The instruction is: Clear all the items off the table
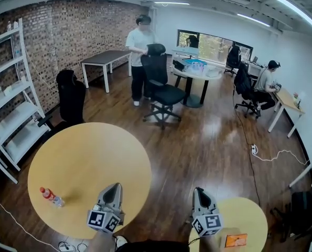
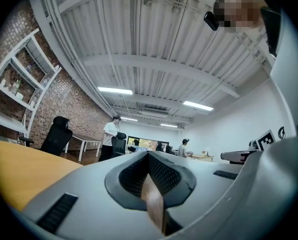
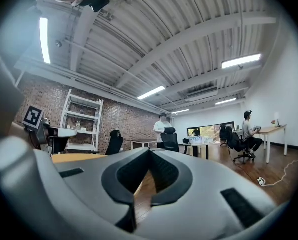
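Checking in: what is left to clear? (spotter)

One bottle (image 1: 51, 196), on the big table (image 1: 93, 156). It sits near the table's left edge, well apart from both claws. On the small table (image 1: 253, 217) to my right I see an orange thing (image 1: 235, 240), but I can't make out what it is. (operator)

And the claws? (spotter)

The left claw (image 1: 113, 189) hangs over the big table's near side, and the right claw (image 1: 199, 192) by the small table's edge. Each has its jaws pressed together with nothing between them. (operator)

What worries you? (spotter)

Three things. If I reach with the jaws together, I judge I would only poke the bottle. It is round and close to the rim, so a nudge could roll it onto the floor (image 1: 208, 140). I also can't tell whether it stands or lies, so I may come in at the wrong angle and pinch it off-centre, and a smooth bottle would slip out. And the reach crosses a wide bare top, where a low claw could scrape. I would open the jaws first. (operator)
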Demonstrator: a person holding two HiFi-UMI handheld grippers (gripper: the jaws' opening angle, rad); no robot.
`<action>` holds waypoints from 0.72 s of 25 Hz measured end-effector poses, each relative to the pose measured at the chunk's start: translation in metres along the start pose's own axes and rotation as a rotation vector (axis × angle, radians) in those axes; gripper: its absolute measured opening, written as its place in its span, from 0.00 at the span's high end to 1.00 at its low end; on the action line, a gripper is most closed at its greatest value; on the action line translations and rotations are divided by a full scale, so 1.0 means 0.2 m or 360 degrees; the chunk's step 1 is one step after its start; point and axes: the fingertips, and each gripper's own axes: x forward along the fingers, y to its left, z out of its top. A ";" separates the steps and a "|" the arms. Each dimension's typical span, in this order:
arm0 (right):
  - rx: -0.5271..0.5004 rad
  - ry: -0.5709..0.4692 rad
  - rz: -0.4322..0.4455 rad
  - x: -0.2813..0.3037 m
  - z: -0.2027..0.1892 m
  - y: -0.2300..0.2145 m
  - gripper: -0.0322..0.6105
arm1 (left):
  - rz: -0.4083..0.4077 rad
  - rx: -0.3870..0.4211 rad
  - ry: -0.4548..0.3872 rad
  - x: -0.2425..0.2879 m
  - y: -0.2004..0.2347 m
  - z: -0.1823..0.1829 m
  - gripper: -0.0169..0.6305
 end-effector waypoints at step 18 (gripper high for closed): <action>0.0007 -0.0023 -0.0914 -0.97 0.05 -0.59 0.94 | -0.0718 -0.0140 0.0195 0.43 -0.79 -0.28 0.97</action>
